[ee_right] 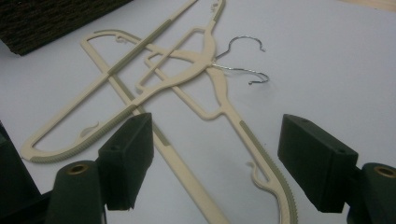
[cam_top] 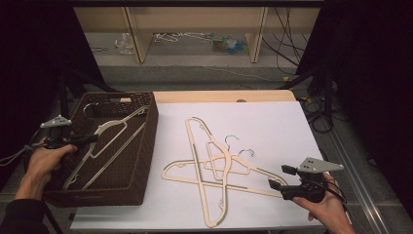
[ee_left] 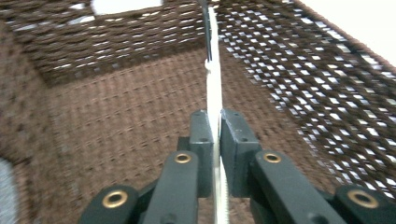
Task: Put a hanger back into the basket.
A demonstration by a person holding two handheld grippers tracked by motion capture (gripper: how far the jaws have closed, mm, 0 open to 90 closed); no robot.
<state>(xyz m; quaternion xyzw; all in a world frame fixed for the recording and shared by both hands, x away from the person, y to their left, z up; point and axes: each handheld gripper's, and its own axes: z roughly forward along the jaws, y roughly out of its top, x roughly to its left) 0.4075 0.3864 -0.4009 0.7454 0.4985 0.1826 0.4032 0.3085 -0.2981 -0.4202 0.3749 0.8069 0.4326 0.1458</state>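
White tabletop (cam_top: 272,126), basket (cam_top: 146,161) at 9 o'clock: my left gripper (ee_left: 214,135) pinches 1 hanger (ee_left: 214,88) inside it, 2nd one (cam_top: 114,153) apparently already in, while 3 hangers (cam_top: 214,170) wait crossed mid-table at 10 o'clock of my wide-open, empty right gripper (ee_right: 215,158).

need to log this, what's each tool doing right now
Left tool: closed on a cream hanger, inside the brown basket.
Right tool: open, holding nothing, above the hangers on the table.
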